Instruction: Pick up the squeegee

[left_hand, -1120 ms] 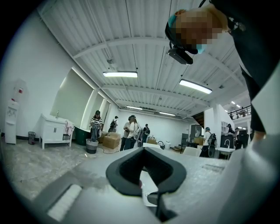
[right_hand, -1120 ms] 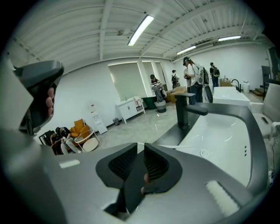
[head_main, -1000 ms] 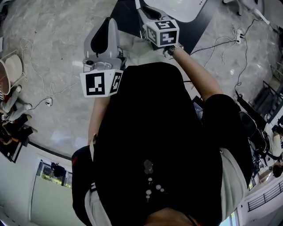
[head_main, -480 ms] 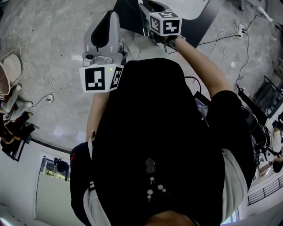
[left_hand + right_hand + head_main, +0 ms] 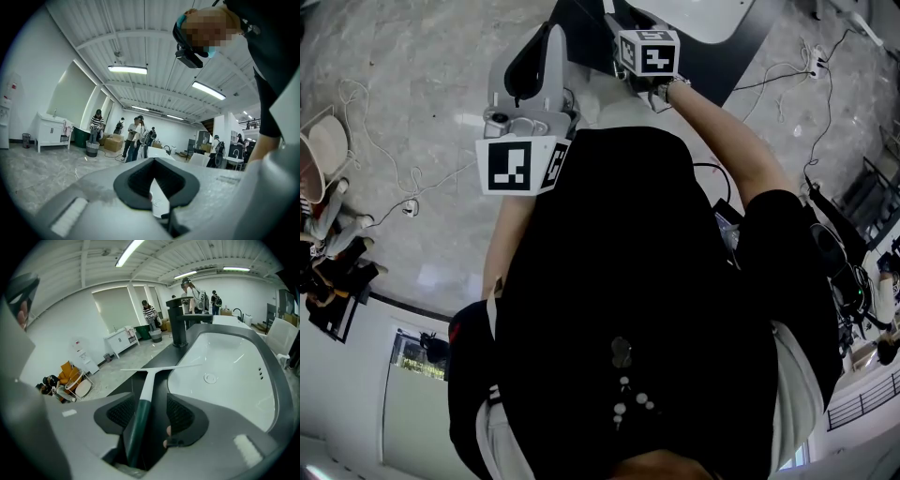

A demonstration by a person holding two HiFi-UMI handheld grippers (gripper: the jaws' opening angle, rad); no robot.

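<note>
Green and white, the squeegee (image 5: 141,401) lies on the dark counter (image 5: 157,357) beside the sink (image 5: 234,380). Its smooth round handle sits between the jaws of the right gripper (image 5: 151,411). They have just been opening and stand apart. A crooked squeeze could make the slippery handle roll away. The left gripper (image 5: 154,180) has its jaws together, empty.

The squeegee (image 5: 140,404) is seen to be smooth plastic: the handle is dark green with a slight sheen at the near end and white toward the far blade. The basin (image 5: 234,376) on the right is finished in glossy white. The counter (image 5: 154,357) is surfaced in dark matt grey, and the tap (image 5: 178,324) in matt black. The floor (image 5: 412,103) is laid in polished, grey-veined stone.
</note>
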